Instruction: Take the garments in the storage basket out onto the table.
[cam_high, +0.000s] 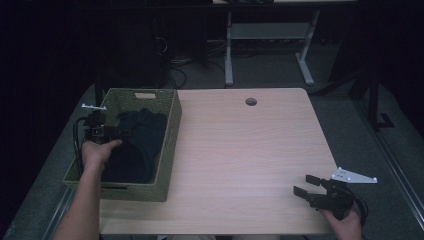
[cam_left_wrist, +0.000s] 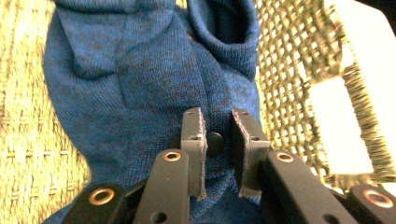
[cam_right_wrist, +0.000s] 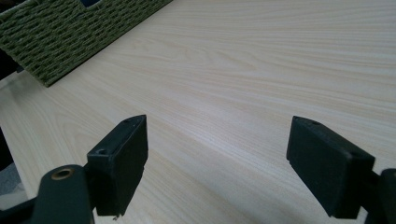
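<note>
Left claw pinching the sweater inside the basket; right claw idle.

Left claw (cam_left_wrist: 218, 133), at left of the high view, is nearly together, clamped on a fold of the dark blue sweater (cam_left_wrist: 140, 84), apparently for lifting out. The sweater lies in the green woven basket (cam_high: 170, 145) at the worktop's (cam_high: 250, 150) left edge. Right claw (cam_high: 306, 185), lower right, stands apart, holding nothing, likely waiting.

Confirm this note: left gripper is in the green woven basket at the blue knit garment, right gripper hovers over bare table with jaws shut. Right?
Not quite. The right gripper has its jaws wide open, as the right gripper view shows. The rest holds: left gripper, basket, garment, table.
</note>
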